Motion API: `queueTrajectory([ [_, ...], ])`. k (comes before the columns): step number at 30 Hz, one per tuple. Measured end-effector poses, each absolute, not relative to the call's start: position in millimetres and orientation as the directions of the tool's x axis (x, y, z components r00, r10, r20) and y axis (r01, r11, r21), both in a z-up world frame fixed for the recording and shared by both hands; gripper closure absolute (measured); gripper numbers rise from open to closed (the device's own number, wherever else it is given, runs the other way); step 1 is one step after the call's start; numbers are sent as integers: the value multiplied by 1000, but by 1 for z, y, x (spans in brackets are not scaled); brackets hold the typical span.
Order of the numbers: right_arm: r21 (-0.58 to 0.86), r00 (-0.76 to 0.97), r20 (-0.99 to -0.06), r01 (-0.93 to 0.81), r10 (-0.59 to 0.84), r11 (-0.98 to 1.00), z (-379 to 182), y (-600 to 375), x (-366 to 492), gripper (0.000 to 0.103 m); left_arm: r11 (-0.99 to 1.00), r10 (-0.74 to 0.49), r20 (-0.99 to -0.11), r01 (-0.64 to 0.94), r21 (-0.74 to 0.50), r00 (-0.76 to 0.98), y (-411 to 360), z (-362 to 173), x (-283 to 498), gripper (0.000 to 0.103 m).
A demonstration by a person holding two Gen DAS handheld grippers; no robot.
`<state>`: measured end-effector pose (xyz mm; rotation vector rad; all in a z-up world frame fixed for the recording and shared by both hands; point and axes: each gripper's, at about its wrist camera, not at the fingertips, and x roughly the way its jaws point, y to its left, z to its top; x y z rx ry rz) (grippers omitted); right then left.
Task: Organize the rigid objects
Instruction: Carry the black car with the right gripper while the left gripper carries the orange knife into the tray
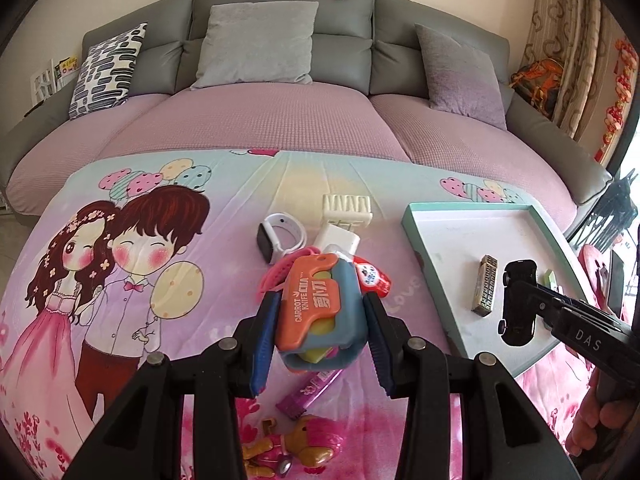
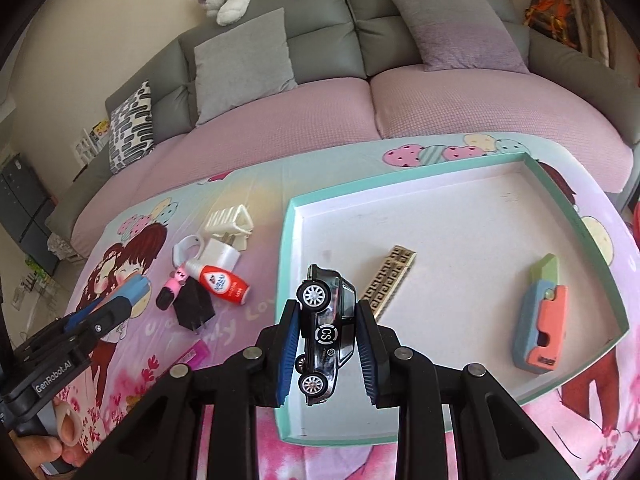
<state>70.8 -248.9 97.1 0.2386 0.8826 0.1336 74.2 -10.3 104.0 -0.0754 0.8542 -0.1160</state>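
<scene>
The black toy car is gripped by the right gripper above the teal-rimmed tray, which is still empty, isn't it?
Not quite. In the right wrist view, the right gripper does hold the black toy car above the teal-rimmed tray, but the tray is not empty: a gold patterned bar and an orange-and-blue toy knife lie inside.

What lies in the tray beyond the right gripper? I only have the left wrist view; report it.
Observer: A second carrot knife toy lies in the tray, to the right of the gold patterned bar.
Operator: Describe the right grip.
Observer: The right gripper holds the black toy car on its side, wheels towards its camera.
Operator: Tell me what the held toy in the left gripper hides.
Observer: A black plug lies on the cloth beside the red bottle.
</scene>
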Motion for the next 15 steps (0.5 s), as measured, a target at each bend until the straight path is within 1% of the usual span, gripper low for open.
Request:
queueTrajectory([
  [5,243,637,-758,70,144,968,96,-281,70,73,984,-174,-743,152,-98,647,-45,112,78,59],
  [7,258,638,-758,98,139,961,96,-293,69,73,978,-193,-742,190,-90,642,-61,115,80,59],
  [12,243,631,-771,159,90,957,91,-313,67,73,957,-234,-748,283,-64,621,-106,117,84,59],
  [15,245,630,-773,192,72,950,90,-324,65,73,944,-262,-753,322,-71,603,-129,114,86,59],
])
